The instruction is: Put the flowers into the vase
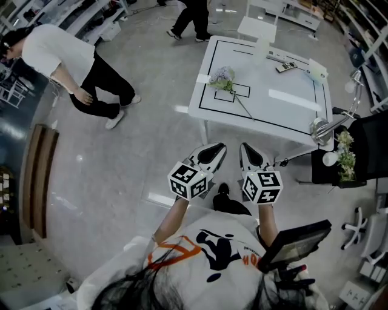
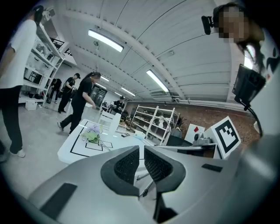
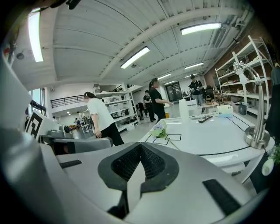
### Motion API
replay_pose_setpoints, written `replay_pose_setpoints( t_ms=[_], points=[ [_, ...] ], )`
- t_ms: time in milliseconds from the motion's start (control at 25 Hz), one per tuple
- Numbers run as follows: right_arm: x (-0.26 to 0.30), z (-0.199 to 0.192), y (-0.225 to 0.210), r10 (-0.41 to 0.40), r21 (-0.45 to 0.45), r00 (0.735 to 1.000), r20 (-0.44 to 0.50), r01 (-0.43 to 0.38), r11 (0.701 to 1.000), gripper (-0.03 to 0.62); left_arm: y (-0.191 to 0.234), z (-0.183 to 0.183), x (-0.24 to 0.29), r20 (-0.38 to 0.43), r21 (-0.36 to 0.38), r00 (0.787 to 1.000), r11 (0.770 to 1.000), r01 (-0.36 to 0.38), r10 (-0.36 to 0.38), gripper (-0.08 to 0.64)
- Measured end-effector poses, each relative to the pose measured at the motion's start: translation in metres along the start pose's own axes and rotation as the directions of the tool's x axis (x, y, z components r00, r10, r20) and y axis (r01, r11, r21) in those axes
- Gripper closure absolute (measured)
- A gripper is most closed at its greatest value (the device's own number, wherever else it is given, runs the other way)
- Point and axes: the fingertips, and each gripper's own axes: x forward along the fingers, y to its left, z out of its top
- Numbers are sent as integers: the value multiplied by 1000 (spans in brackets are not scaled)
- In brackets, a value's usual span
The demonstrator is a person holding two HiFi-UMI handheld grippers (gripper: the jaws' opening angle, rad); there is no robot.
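A bunch of pale purple flowers (image 1: 222, 77) with a long green stem lies on the white table (image 1: 291, 115), beside a small black-outlined square. A tall translucent white vase (image 1: 262, 49) stands at the table's far edge. My left gripper (image 1: 213, 151) and right gripper (image 1: 248, 151) hover side by side over the floor, just short of the table's near edge. Both are shut and hold nothing. The left gripper view shows the flowers (image 2: 92, 135) and vase (image 2: 114, 122) far ahead of the left gripper (image 2: 141, 148). The right gripper view shows the flowers (image 3: 160, 129) beyond the right gripper (image 3: 140, 145).
A chrome desk lamp (image 1: 321, 128) stands on the table's near right corner, a remote (image 1: 286, 66) and a white box (image 1: 316, 71) at its far side. A black cart with a plant (image 1: 345, 154) is at the right. One person (image 1: 66, 60) bends at the left, another (image 1: 193, 18) walks beyond the table.
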Motion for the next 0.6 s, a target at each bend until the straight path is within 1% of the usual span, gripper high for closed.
replay_pose_setpoints(
  t_ms=[320,600],
  points=[
    [46,18,-41,49,-1,999,-14,-49,999,578,26,12,52,5,-15,999,999,-42,42,522],
    [72,20,-48,98,15,995,-36,-97,995,578,39,17,65,-13,-9,997,997,-77,77,522]
  ],
)
